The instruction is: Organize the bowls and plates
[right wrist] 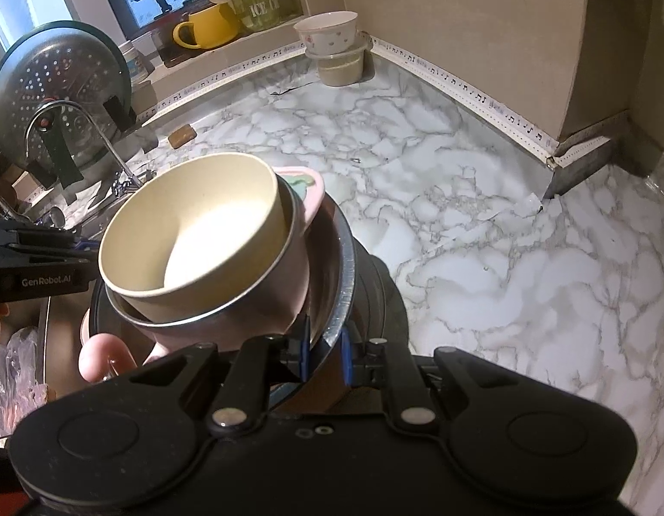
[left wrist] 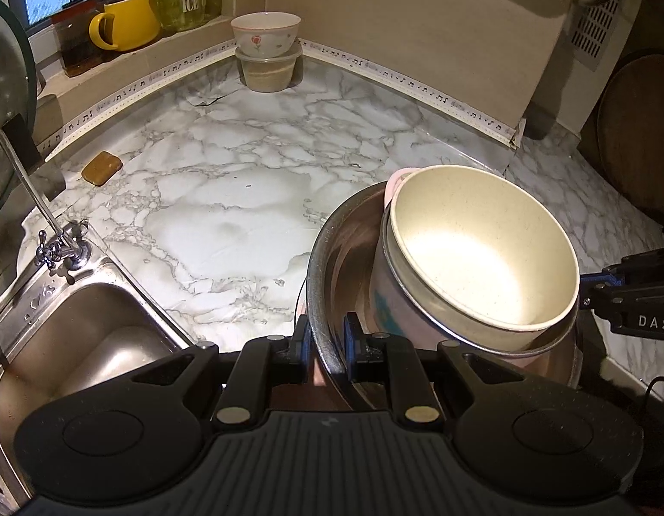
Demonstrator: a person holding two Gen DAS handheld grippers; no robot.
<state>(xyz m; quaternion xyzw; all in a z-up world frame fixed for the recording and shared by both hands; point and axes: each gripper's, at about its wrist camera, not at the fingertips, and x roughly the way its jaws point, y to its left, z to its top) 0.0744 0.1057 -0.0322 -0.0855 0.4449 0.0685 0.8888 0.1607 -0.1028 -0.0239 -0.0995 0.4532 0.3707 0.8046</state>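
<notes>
Now, both grippers — left gripper, right gripper — clamping steel bowl rim

The white marble counter is wide open in the middle. A flowered white bowl on a clear plastic tub blocks the back corner.

you can read "ice c" on the green glass jar at upper left, "genrobot.ai" on the left gripper, and "das" on the right gripper.

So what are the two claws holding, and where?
Both hold the big metal bowl by its rim: left claw on one side, right claw on the opposite.
</notes>
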